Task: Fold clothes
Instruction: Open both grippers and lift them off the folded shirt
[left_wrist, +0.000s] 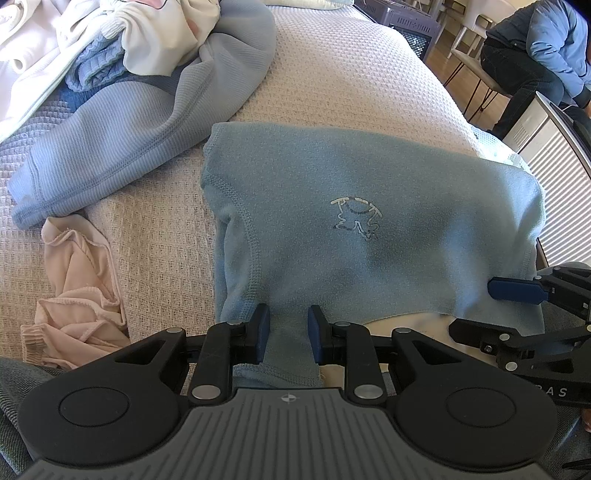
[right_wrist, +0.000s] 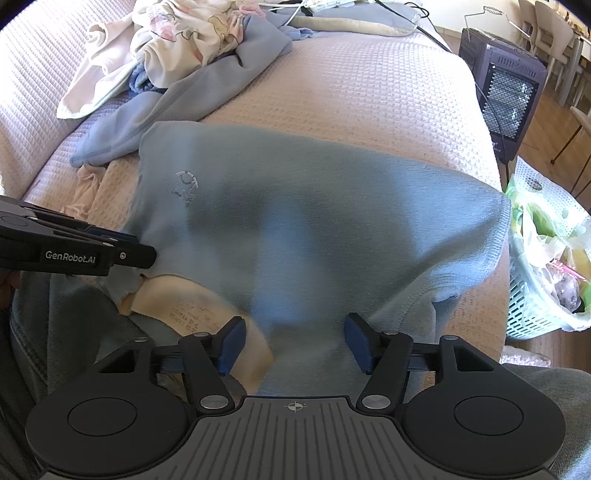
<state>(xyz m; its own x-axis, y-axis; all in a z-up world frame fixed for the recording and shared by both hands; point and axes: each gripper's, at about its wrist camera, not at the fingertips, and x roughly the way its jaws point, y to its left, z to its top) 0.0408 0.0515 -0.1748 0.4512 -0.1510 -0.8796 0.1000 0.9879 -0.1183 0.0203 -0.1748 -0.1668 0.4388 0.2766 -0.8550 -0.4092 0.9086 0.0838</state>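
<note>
Nearest the cameras, the left gripper (left_wrist: 289, 330) has a narrow tongue of the light blue fleece garment's (left_wrist: 369, 221) near hem between its blue pads, which appear to be clamped on the cloth, while the right gripper (right_wrist: 293, 343) stands with its fingers spread wide, the same hem running between them but neither pad pressing on it. The garment lies spread across the waffle-weave bed cover (left_wrist: 332, 74), its small printed logo (left_wrist: 355, 218) facing up, its right side draped over the edge of the bed and a cream inner label (right_wrist: 184, 306) showing at the near edge. Judged from how it lies, the piece is laid out but only partly folded; the closing folds look still to be made. Just to its left a crumpled pink garment (left_wrist: 77, 295) waits, and beyond it a grey-blue waffle-knit top (left_wrist: 129, 129) sprawls unfolded beneath a heap of white and patterned laundry (right_wrist: 177, 37), so most of the work seems left to do. Off the bed's right side stand a white laundry basket (right_wrist: 535, 295) stuffed with bags and a dark heater (right_wrist: 509, 92); in the far background a person (left_wrist: 546, 48) sits on a chair
</note>
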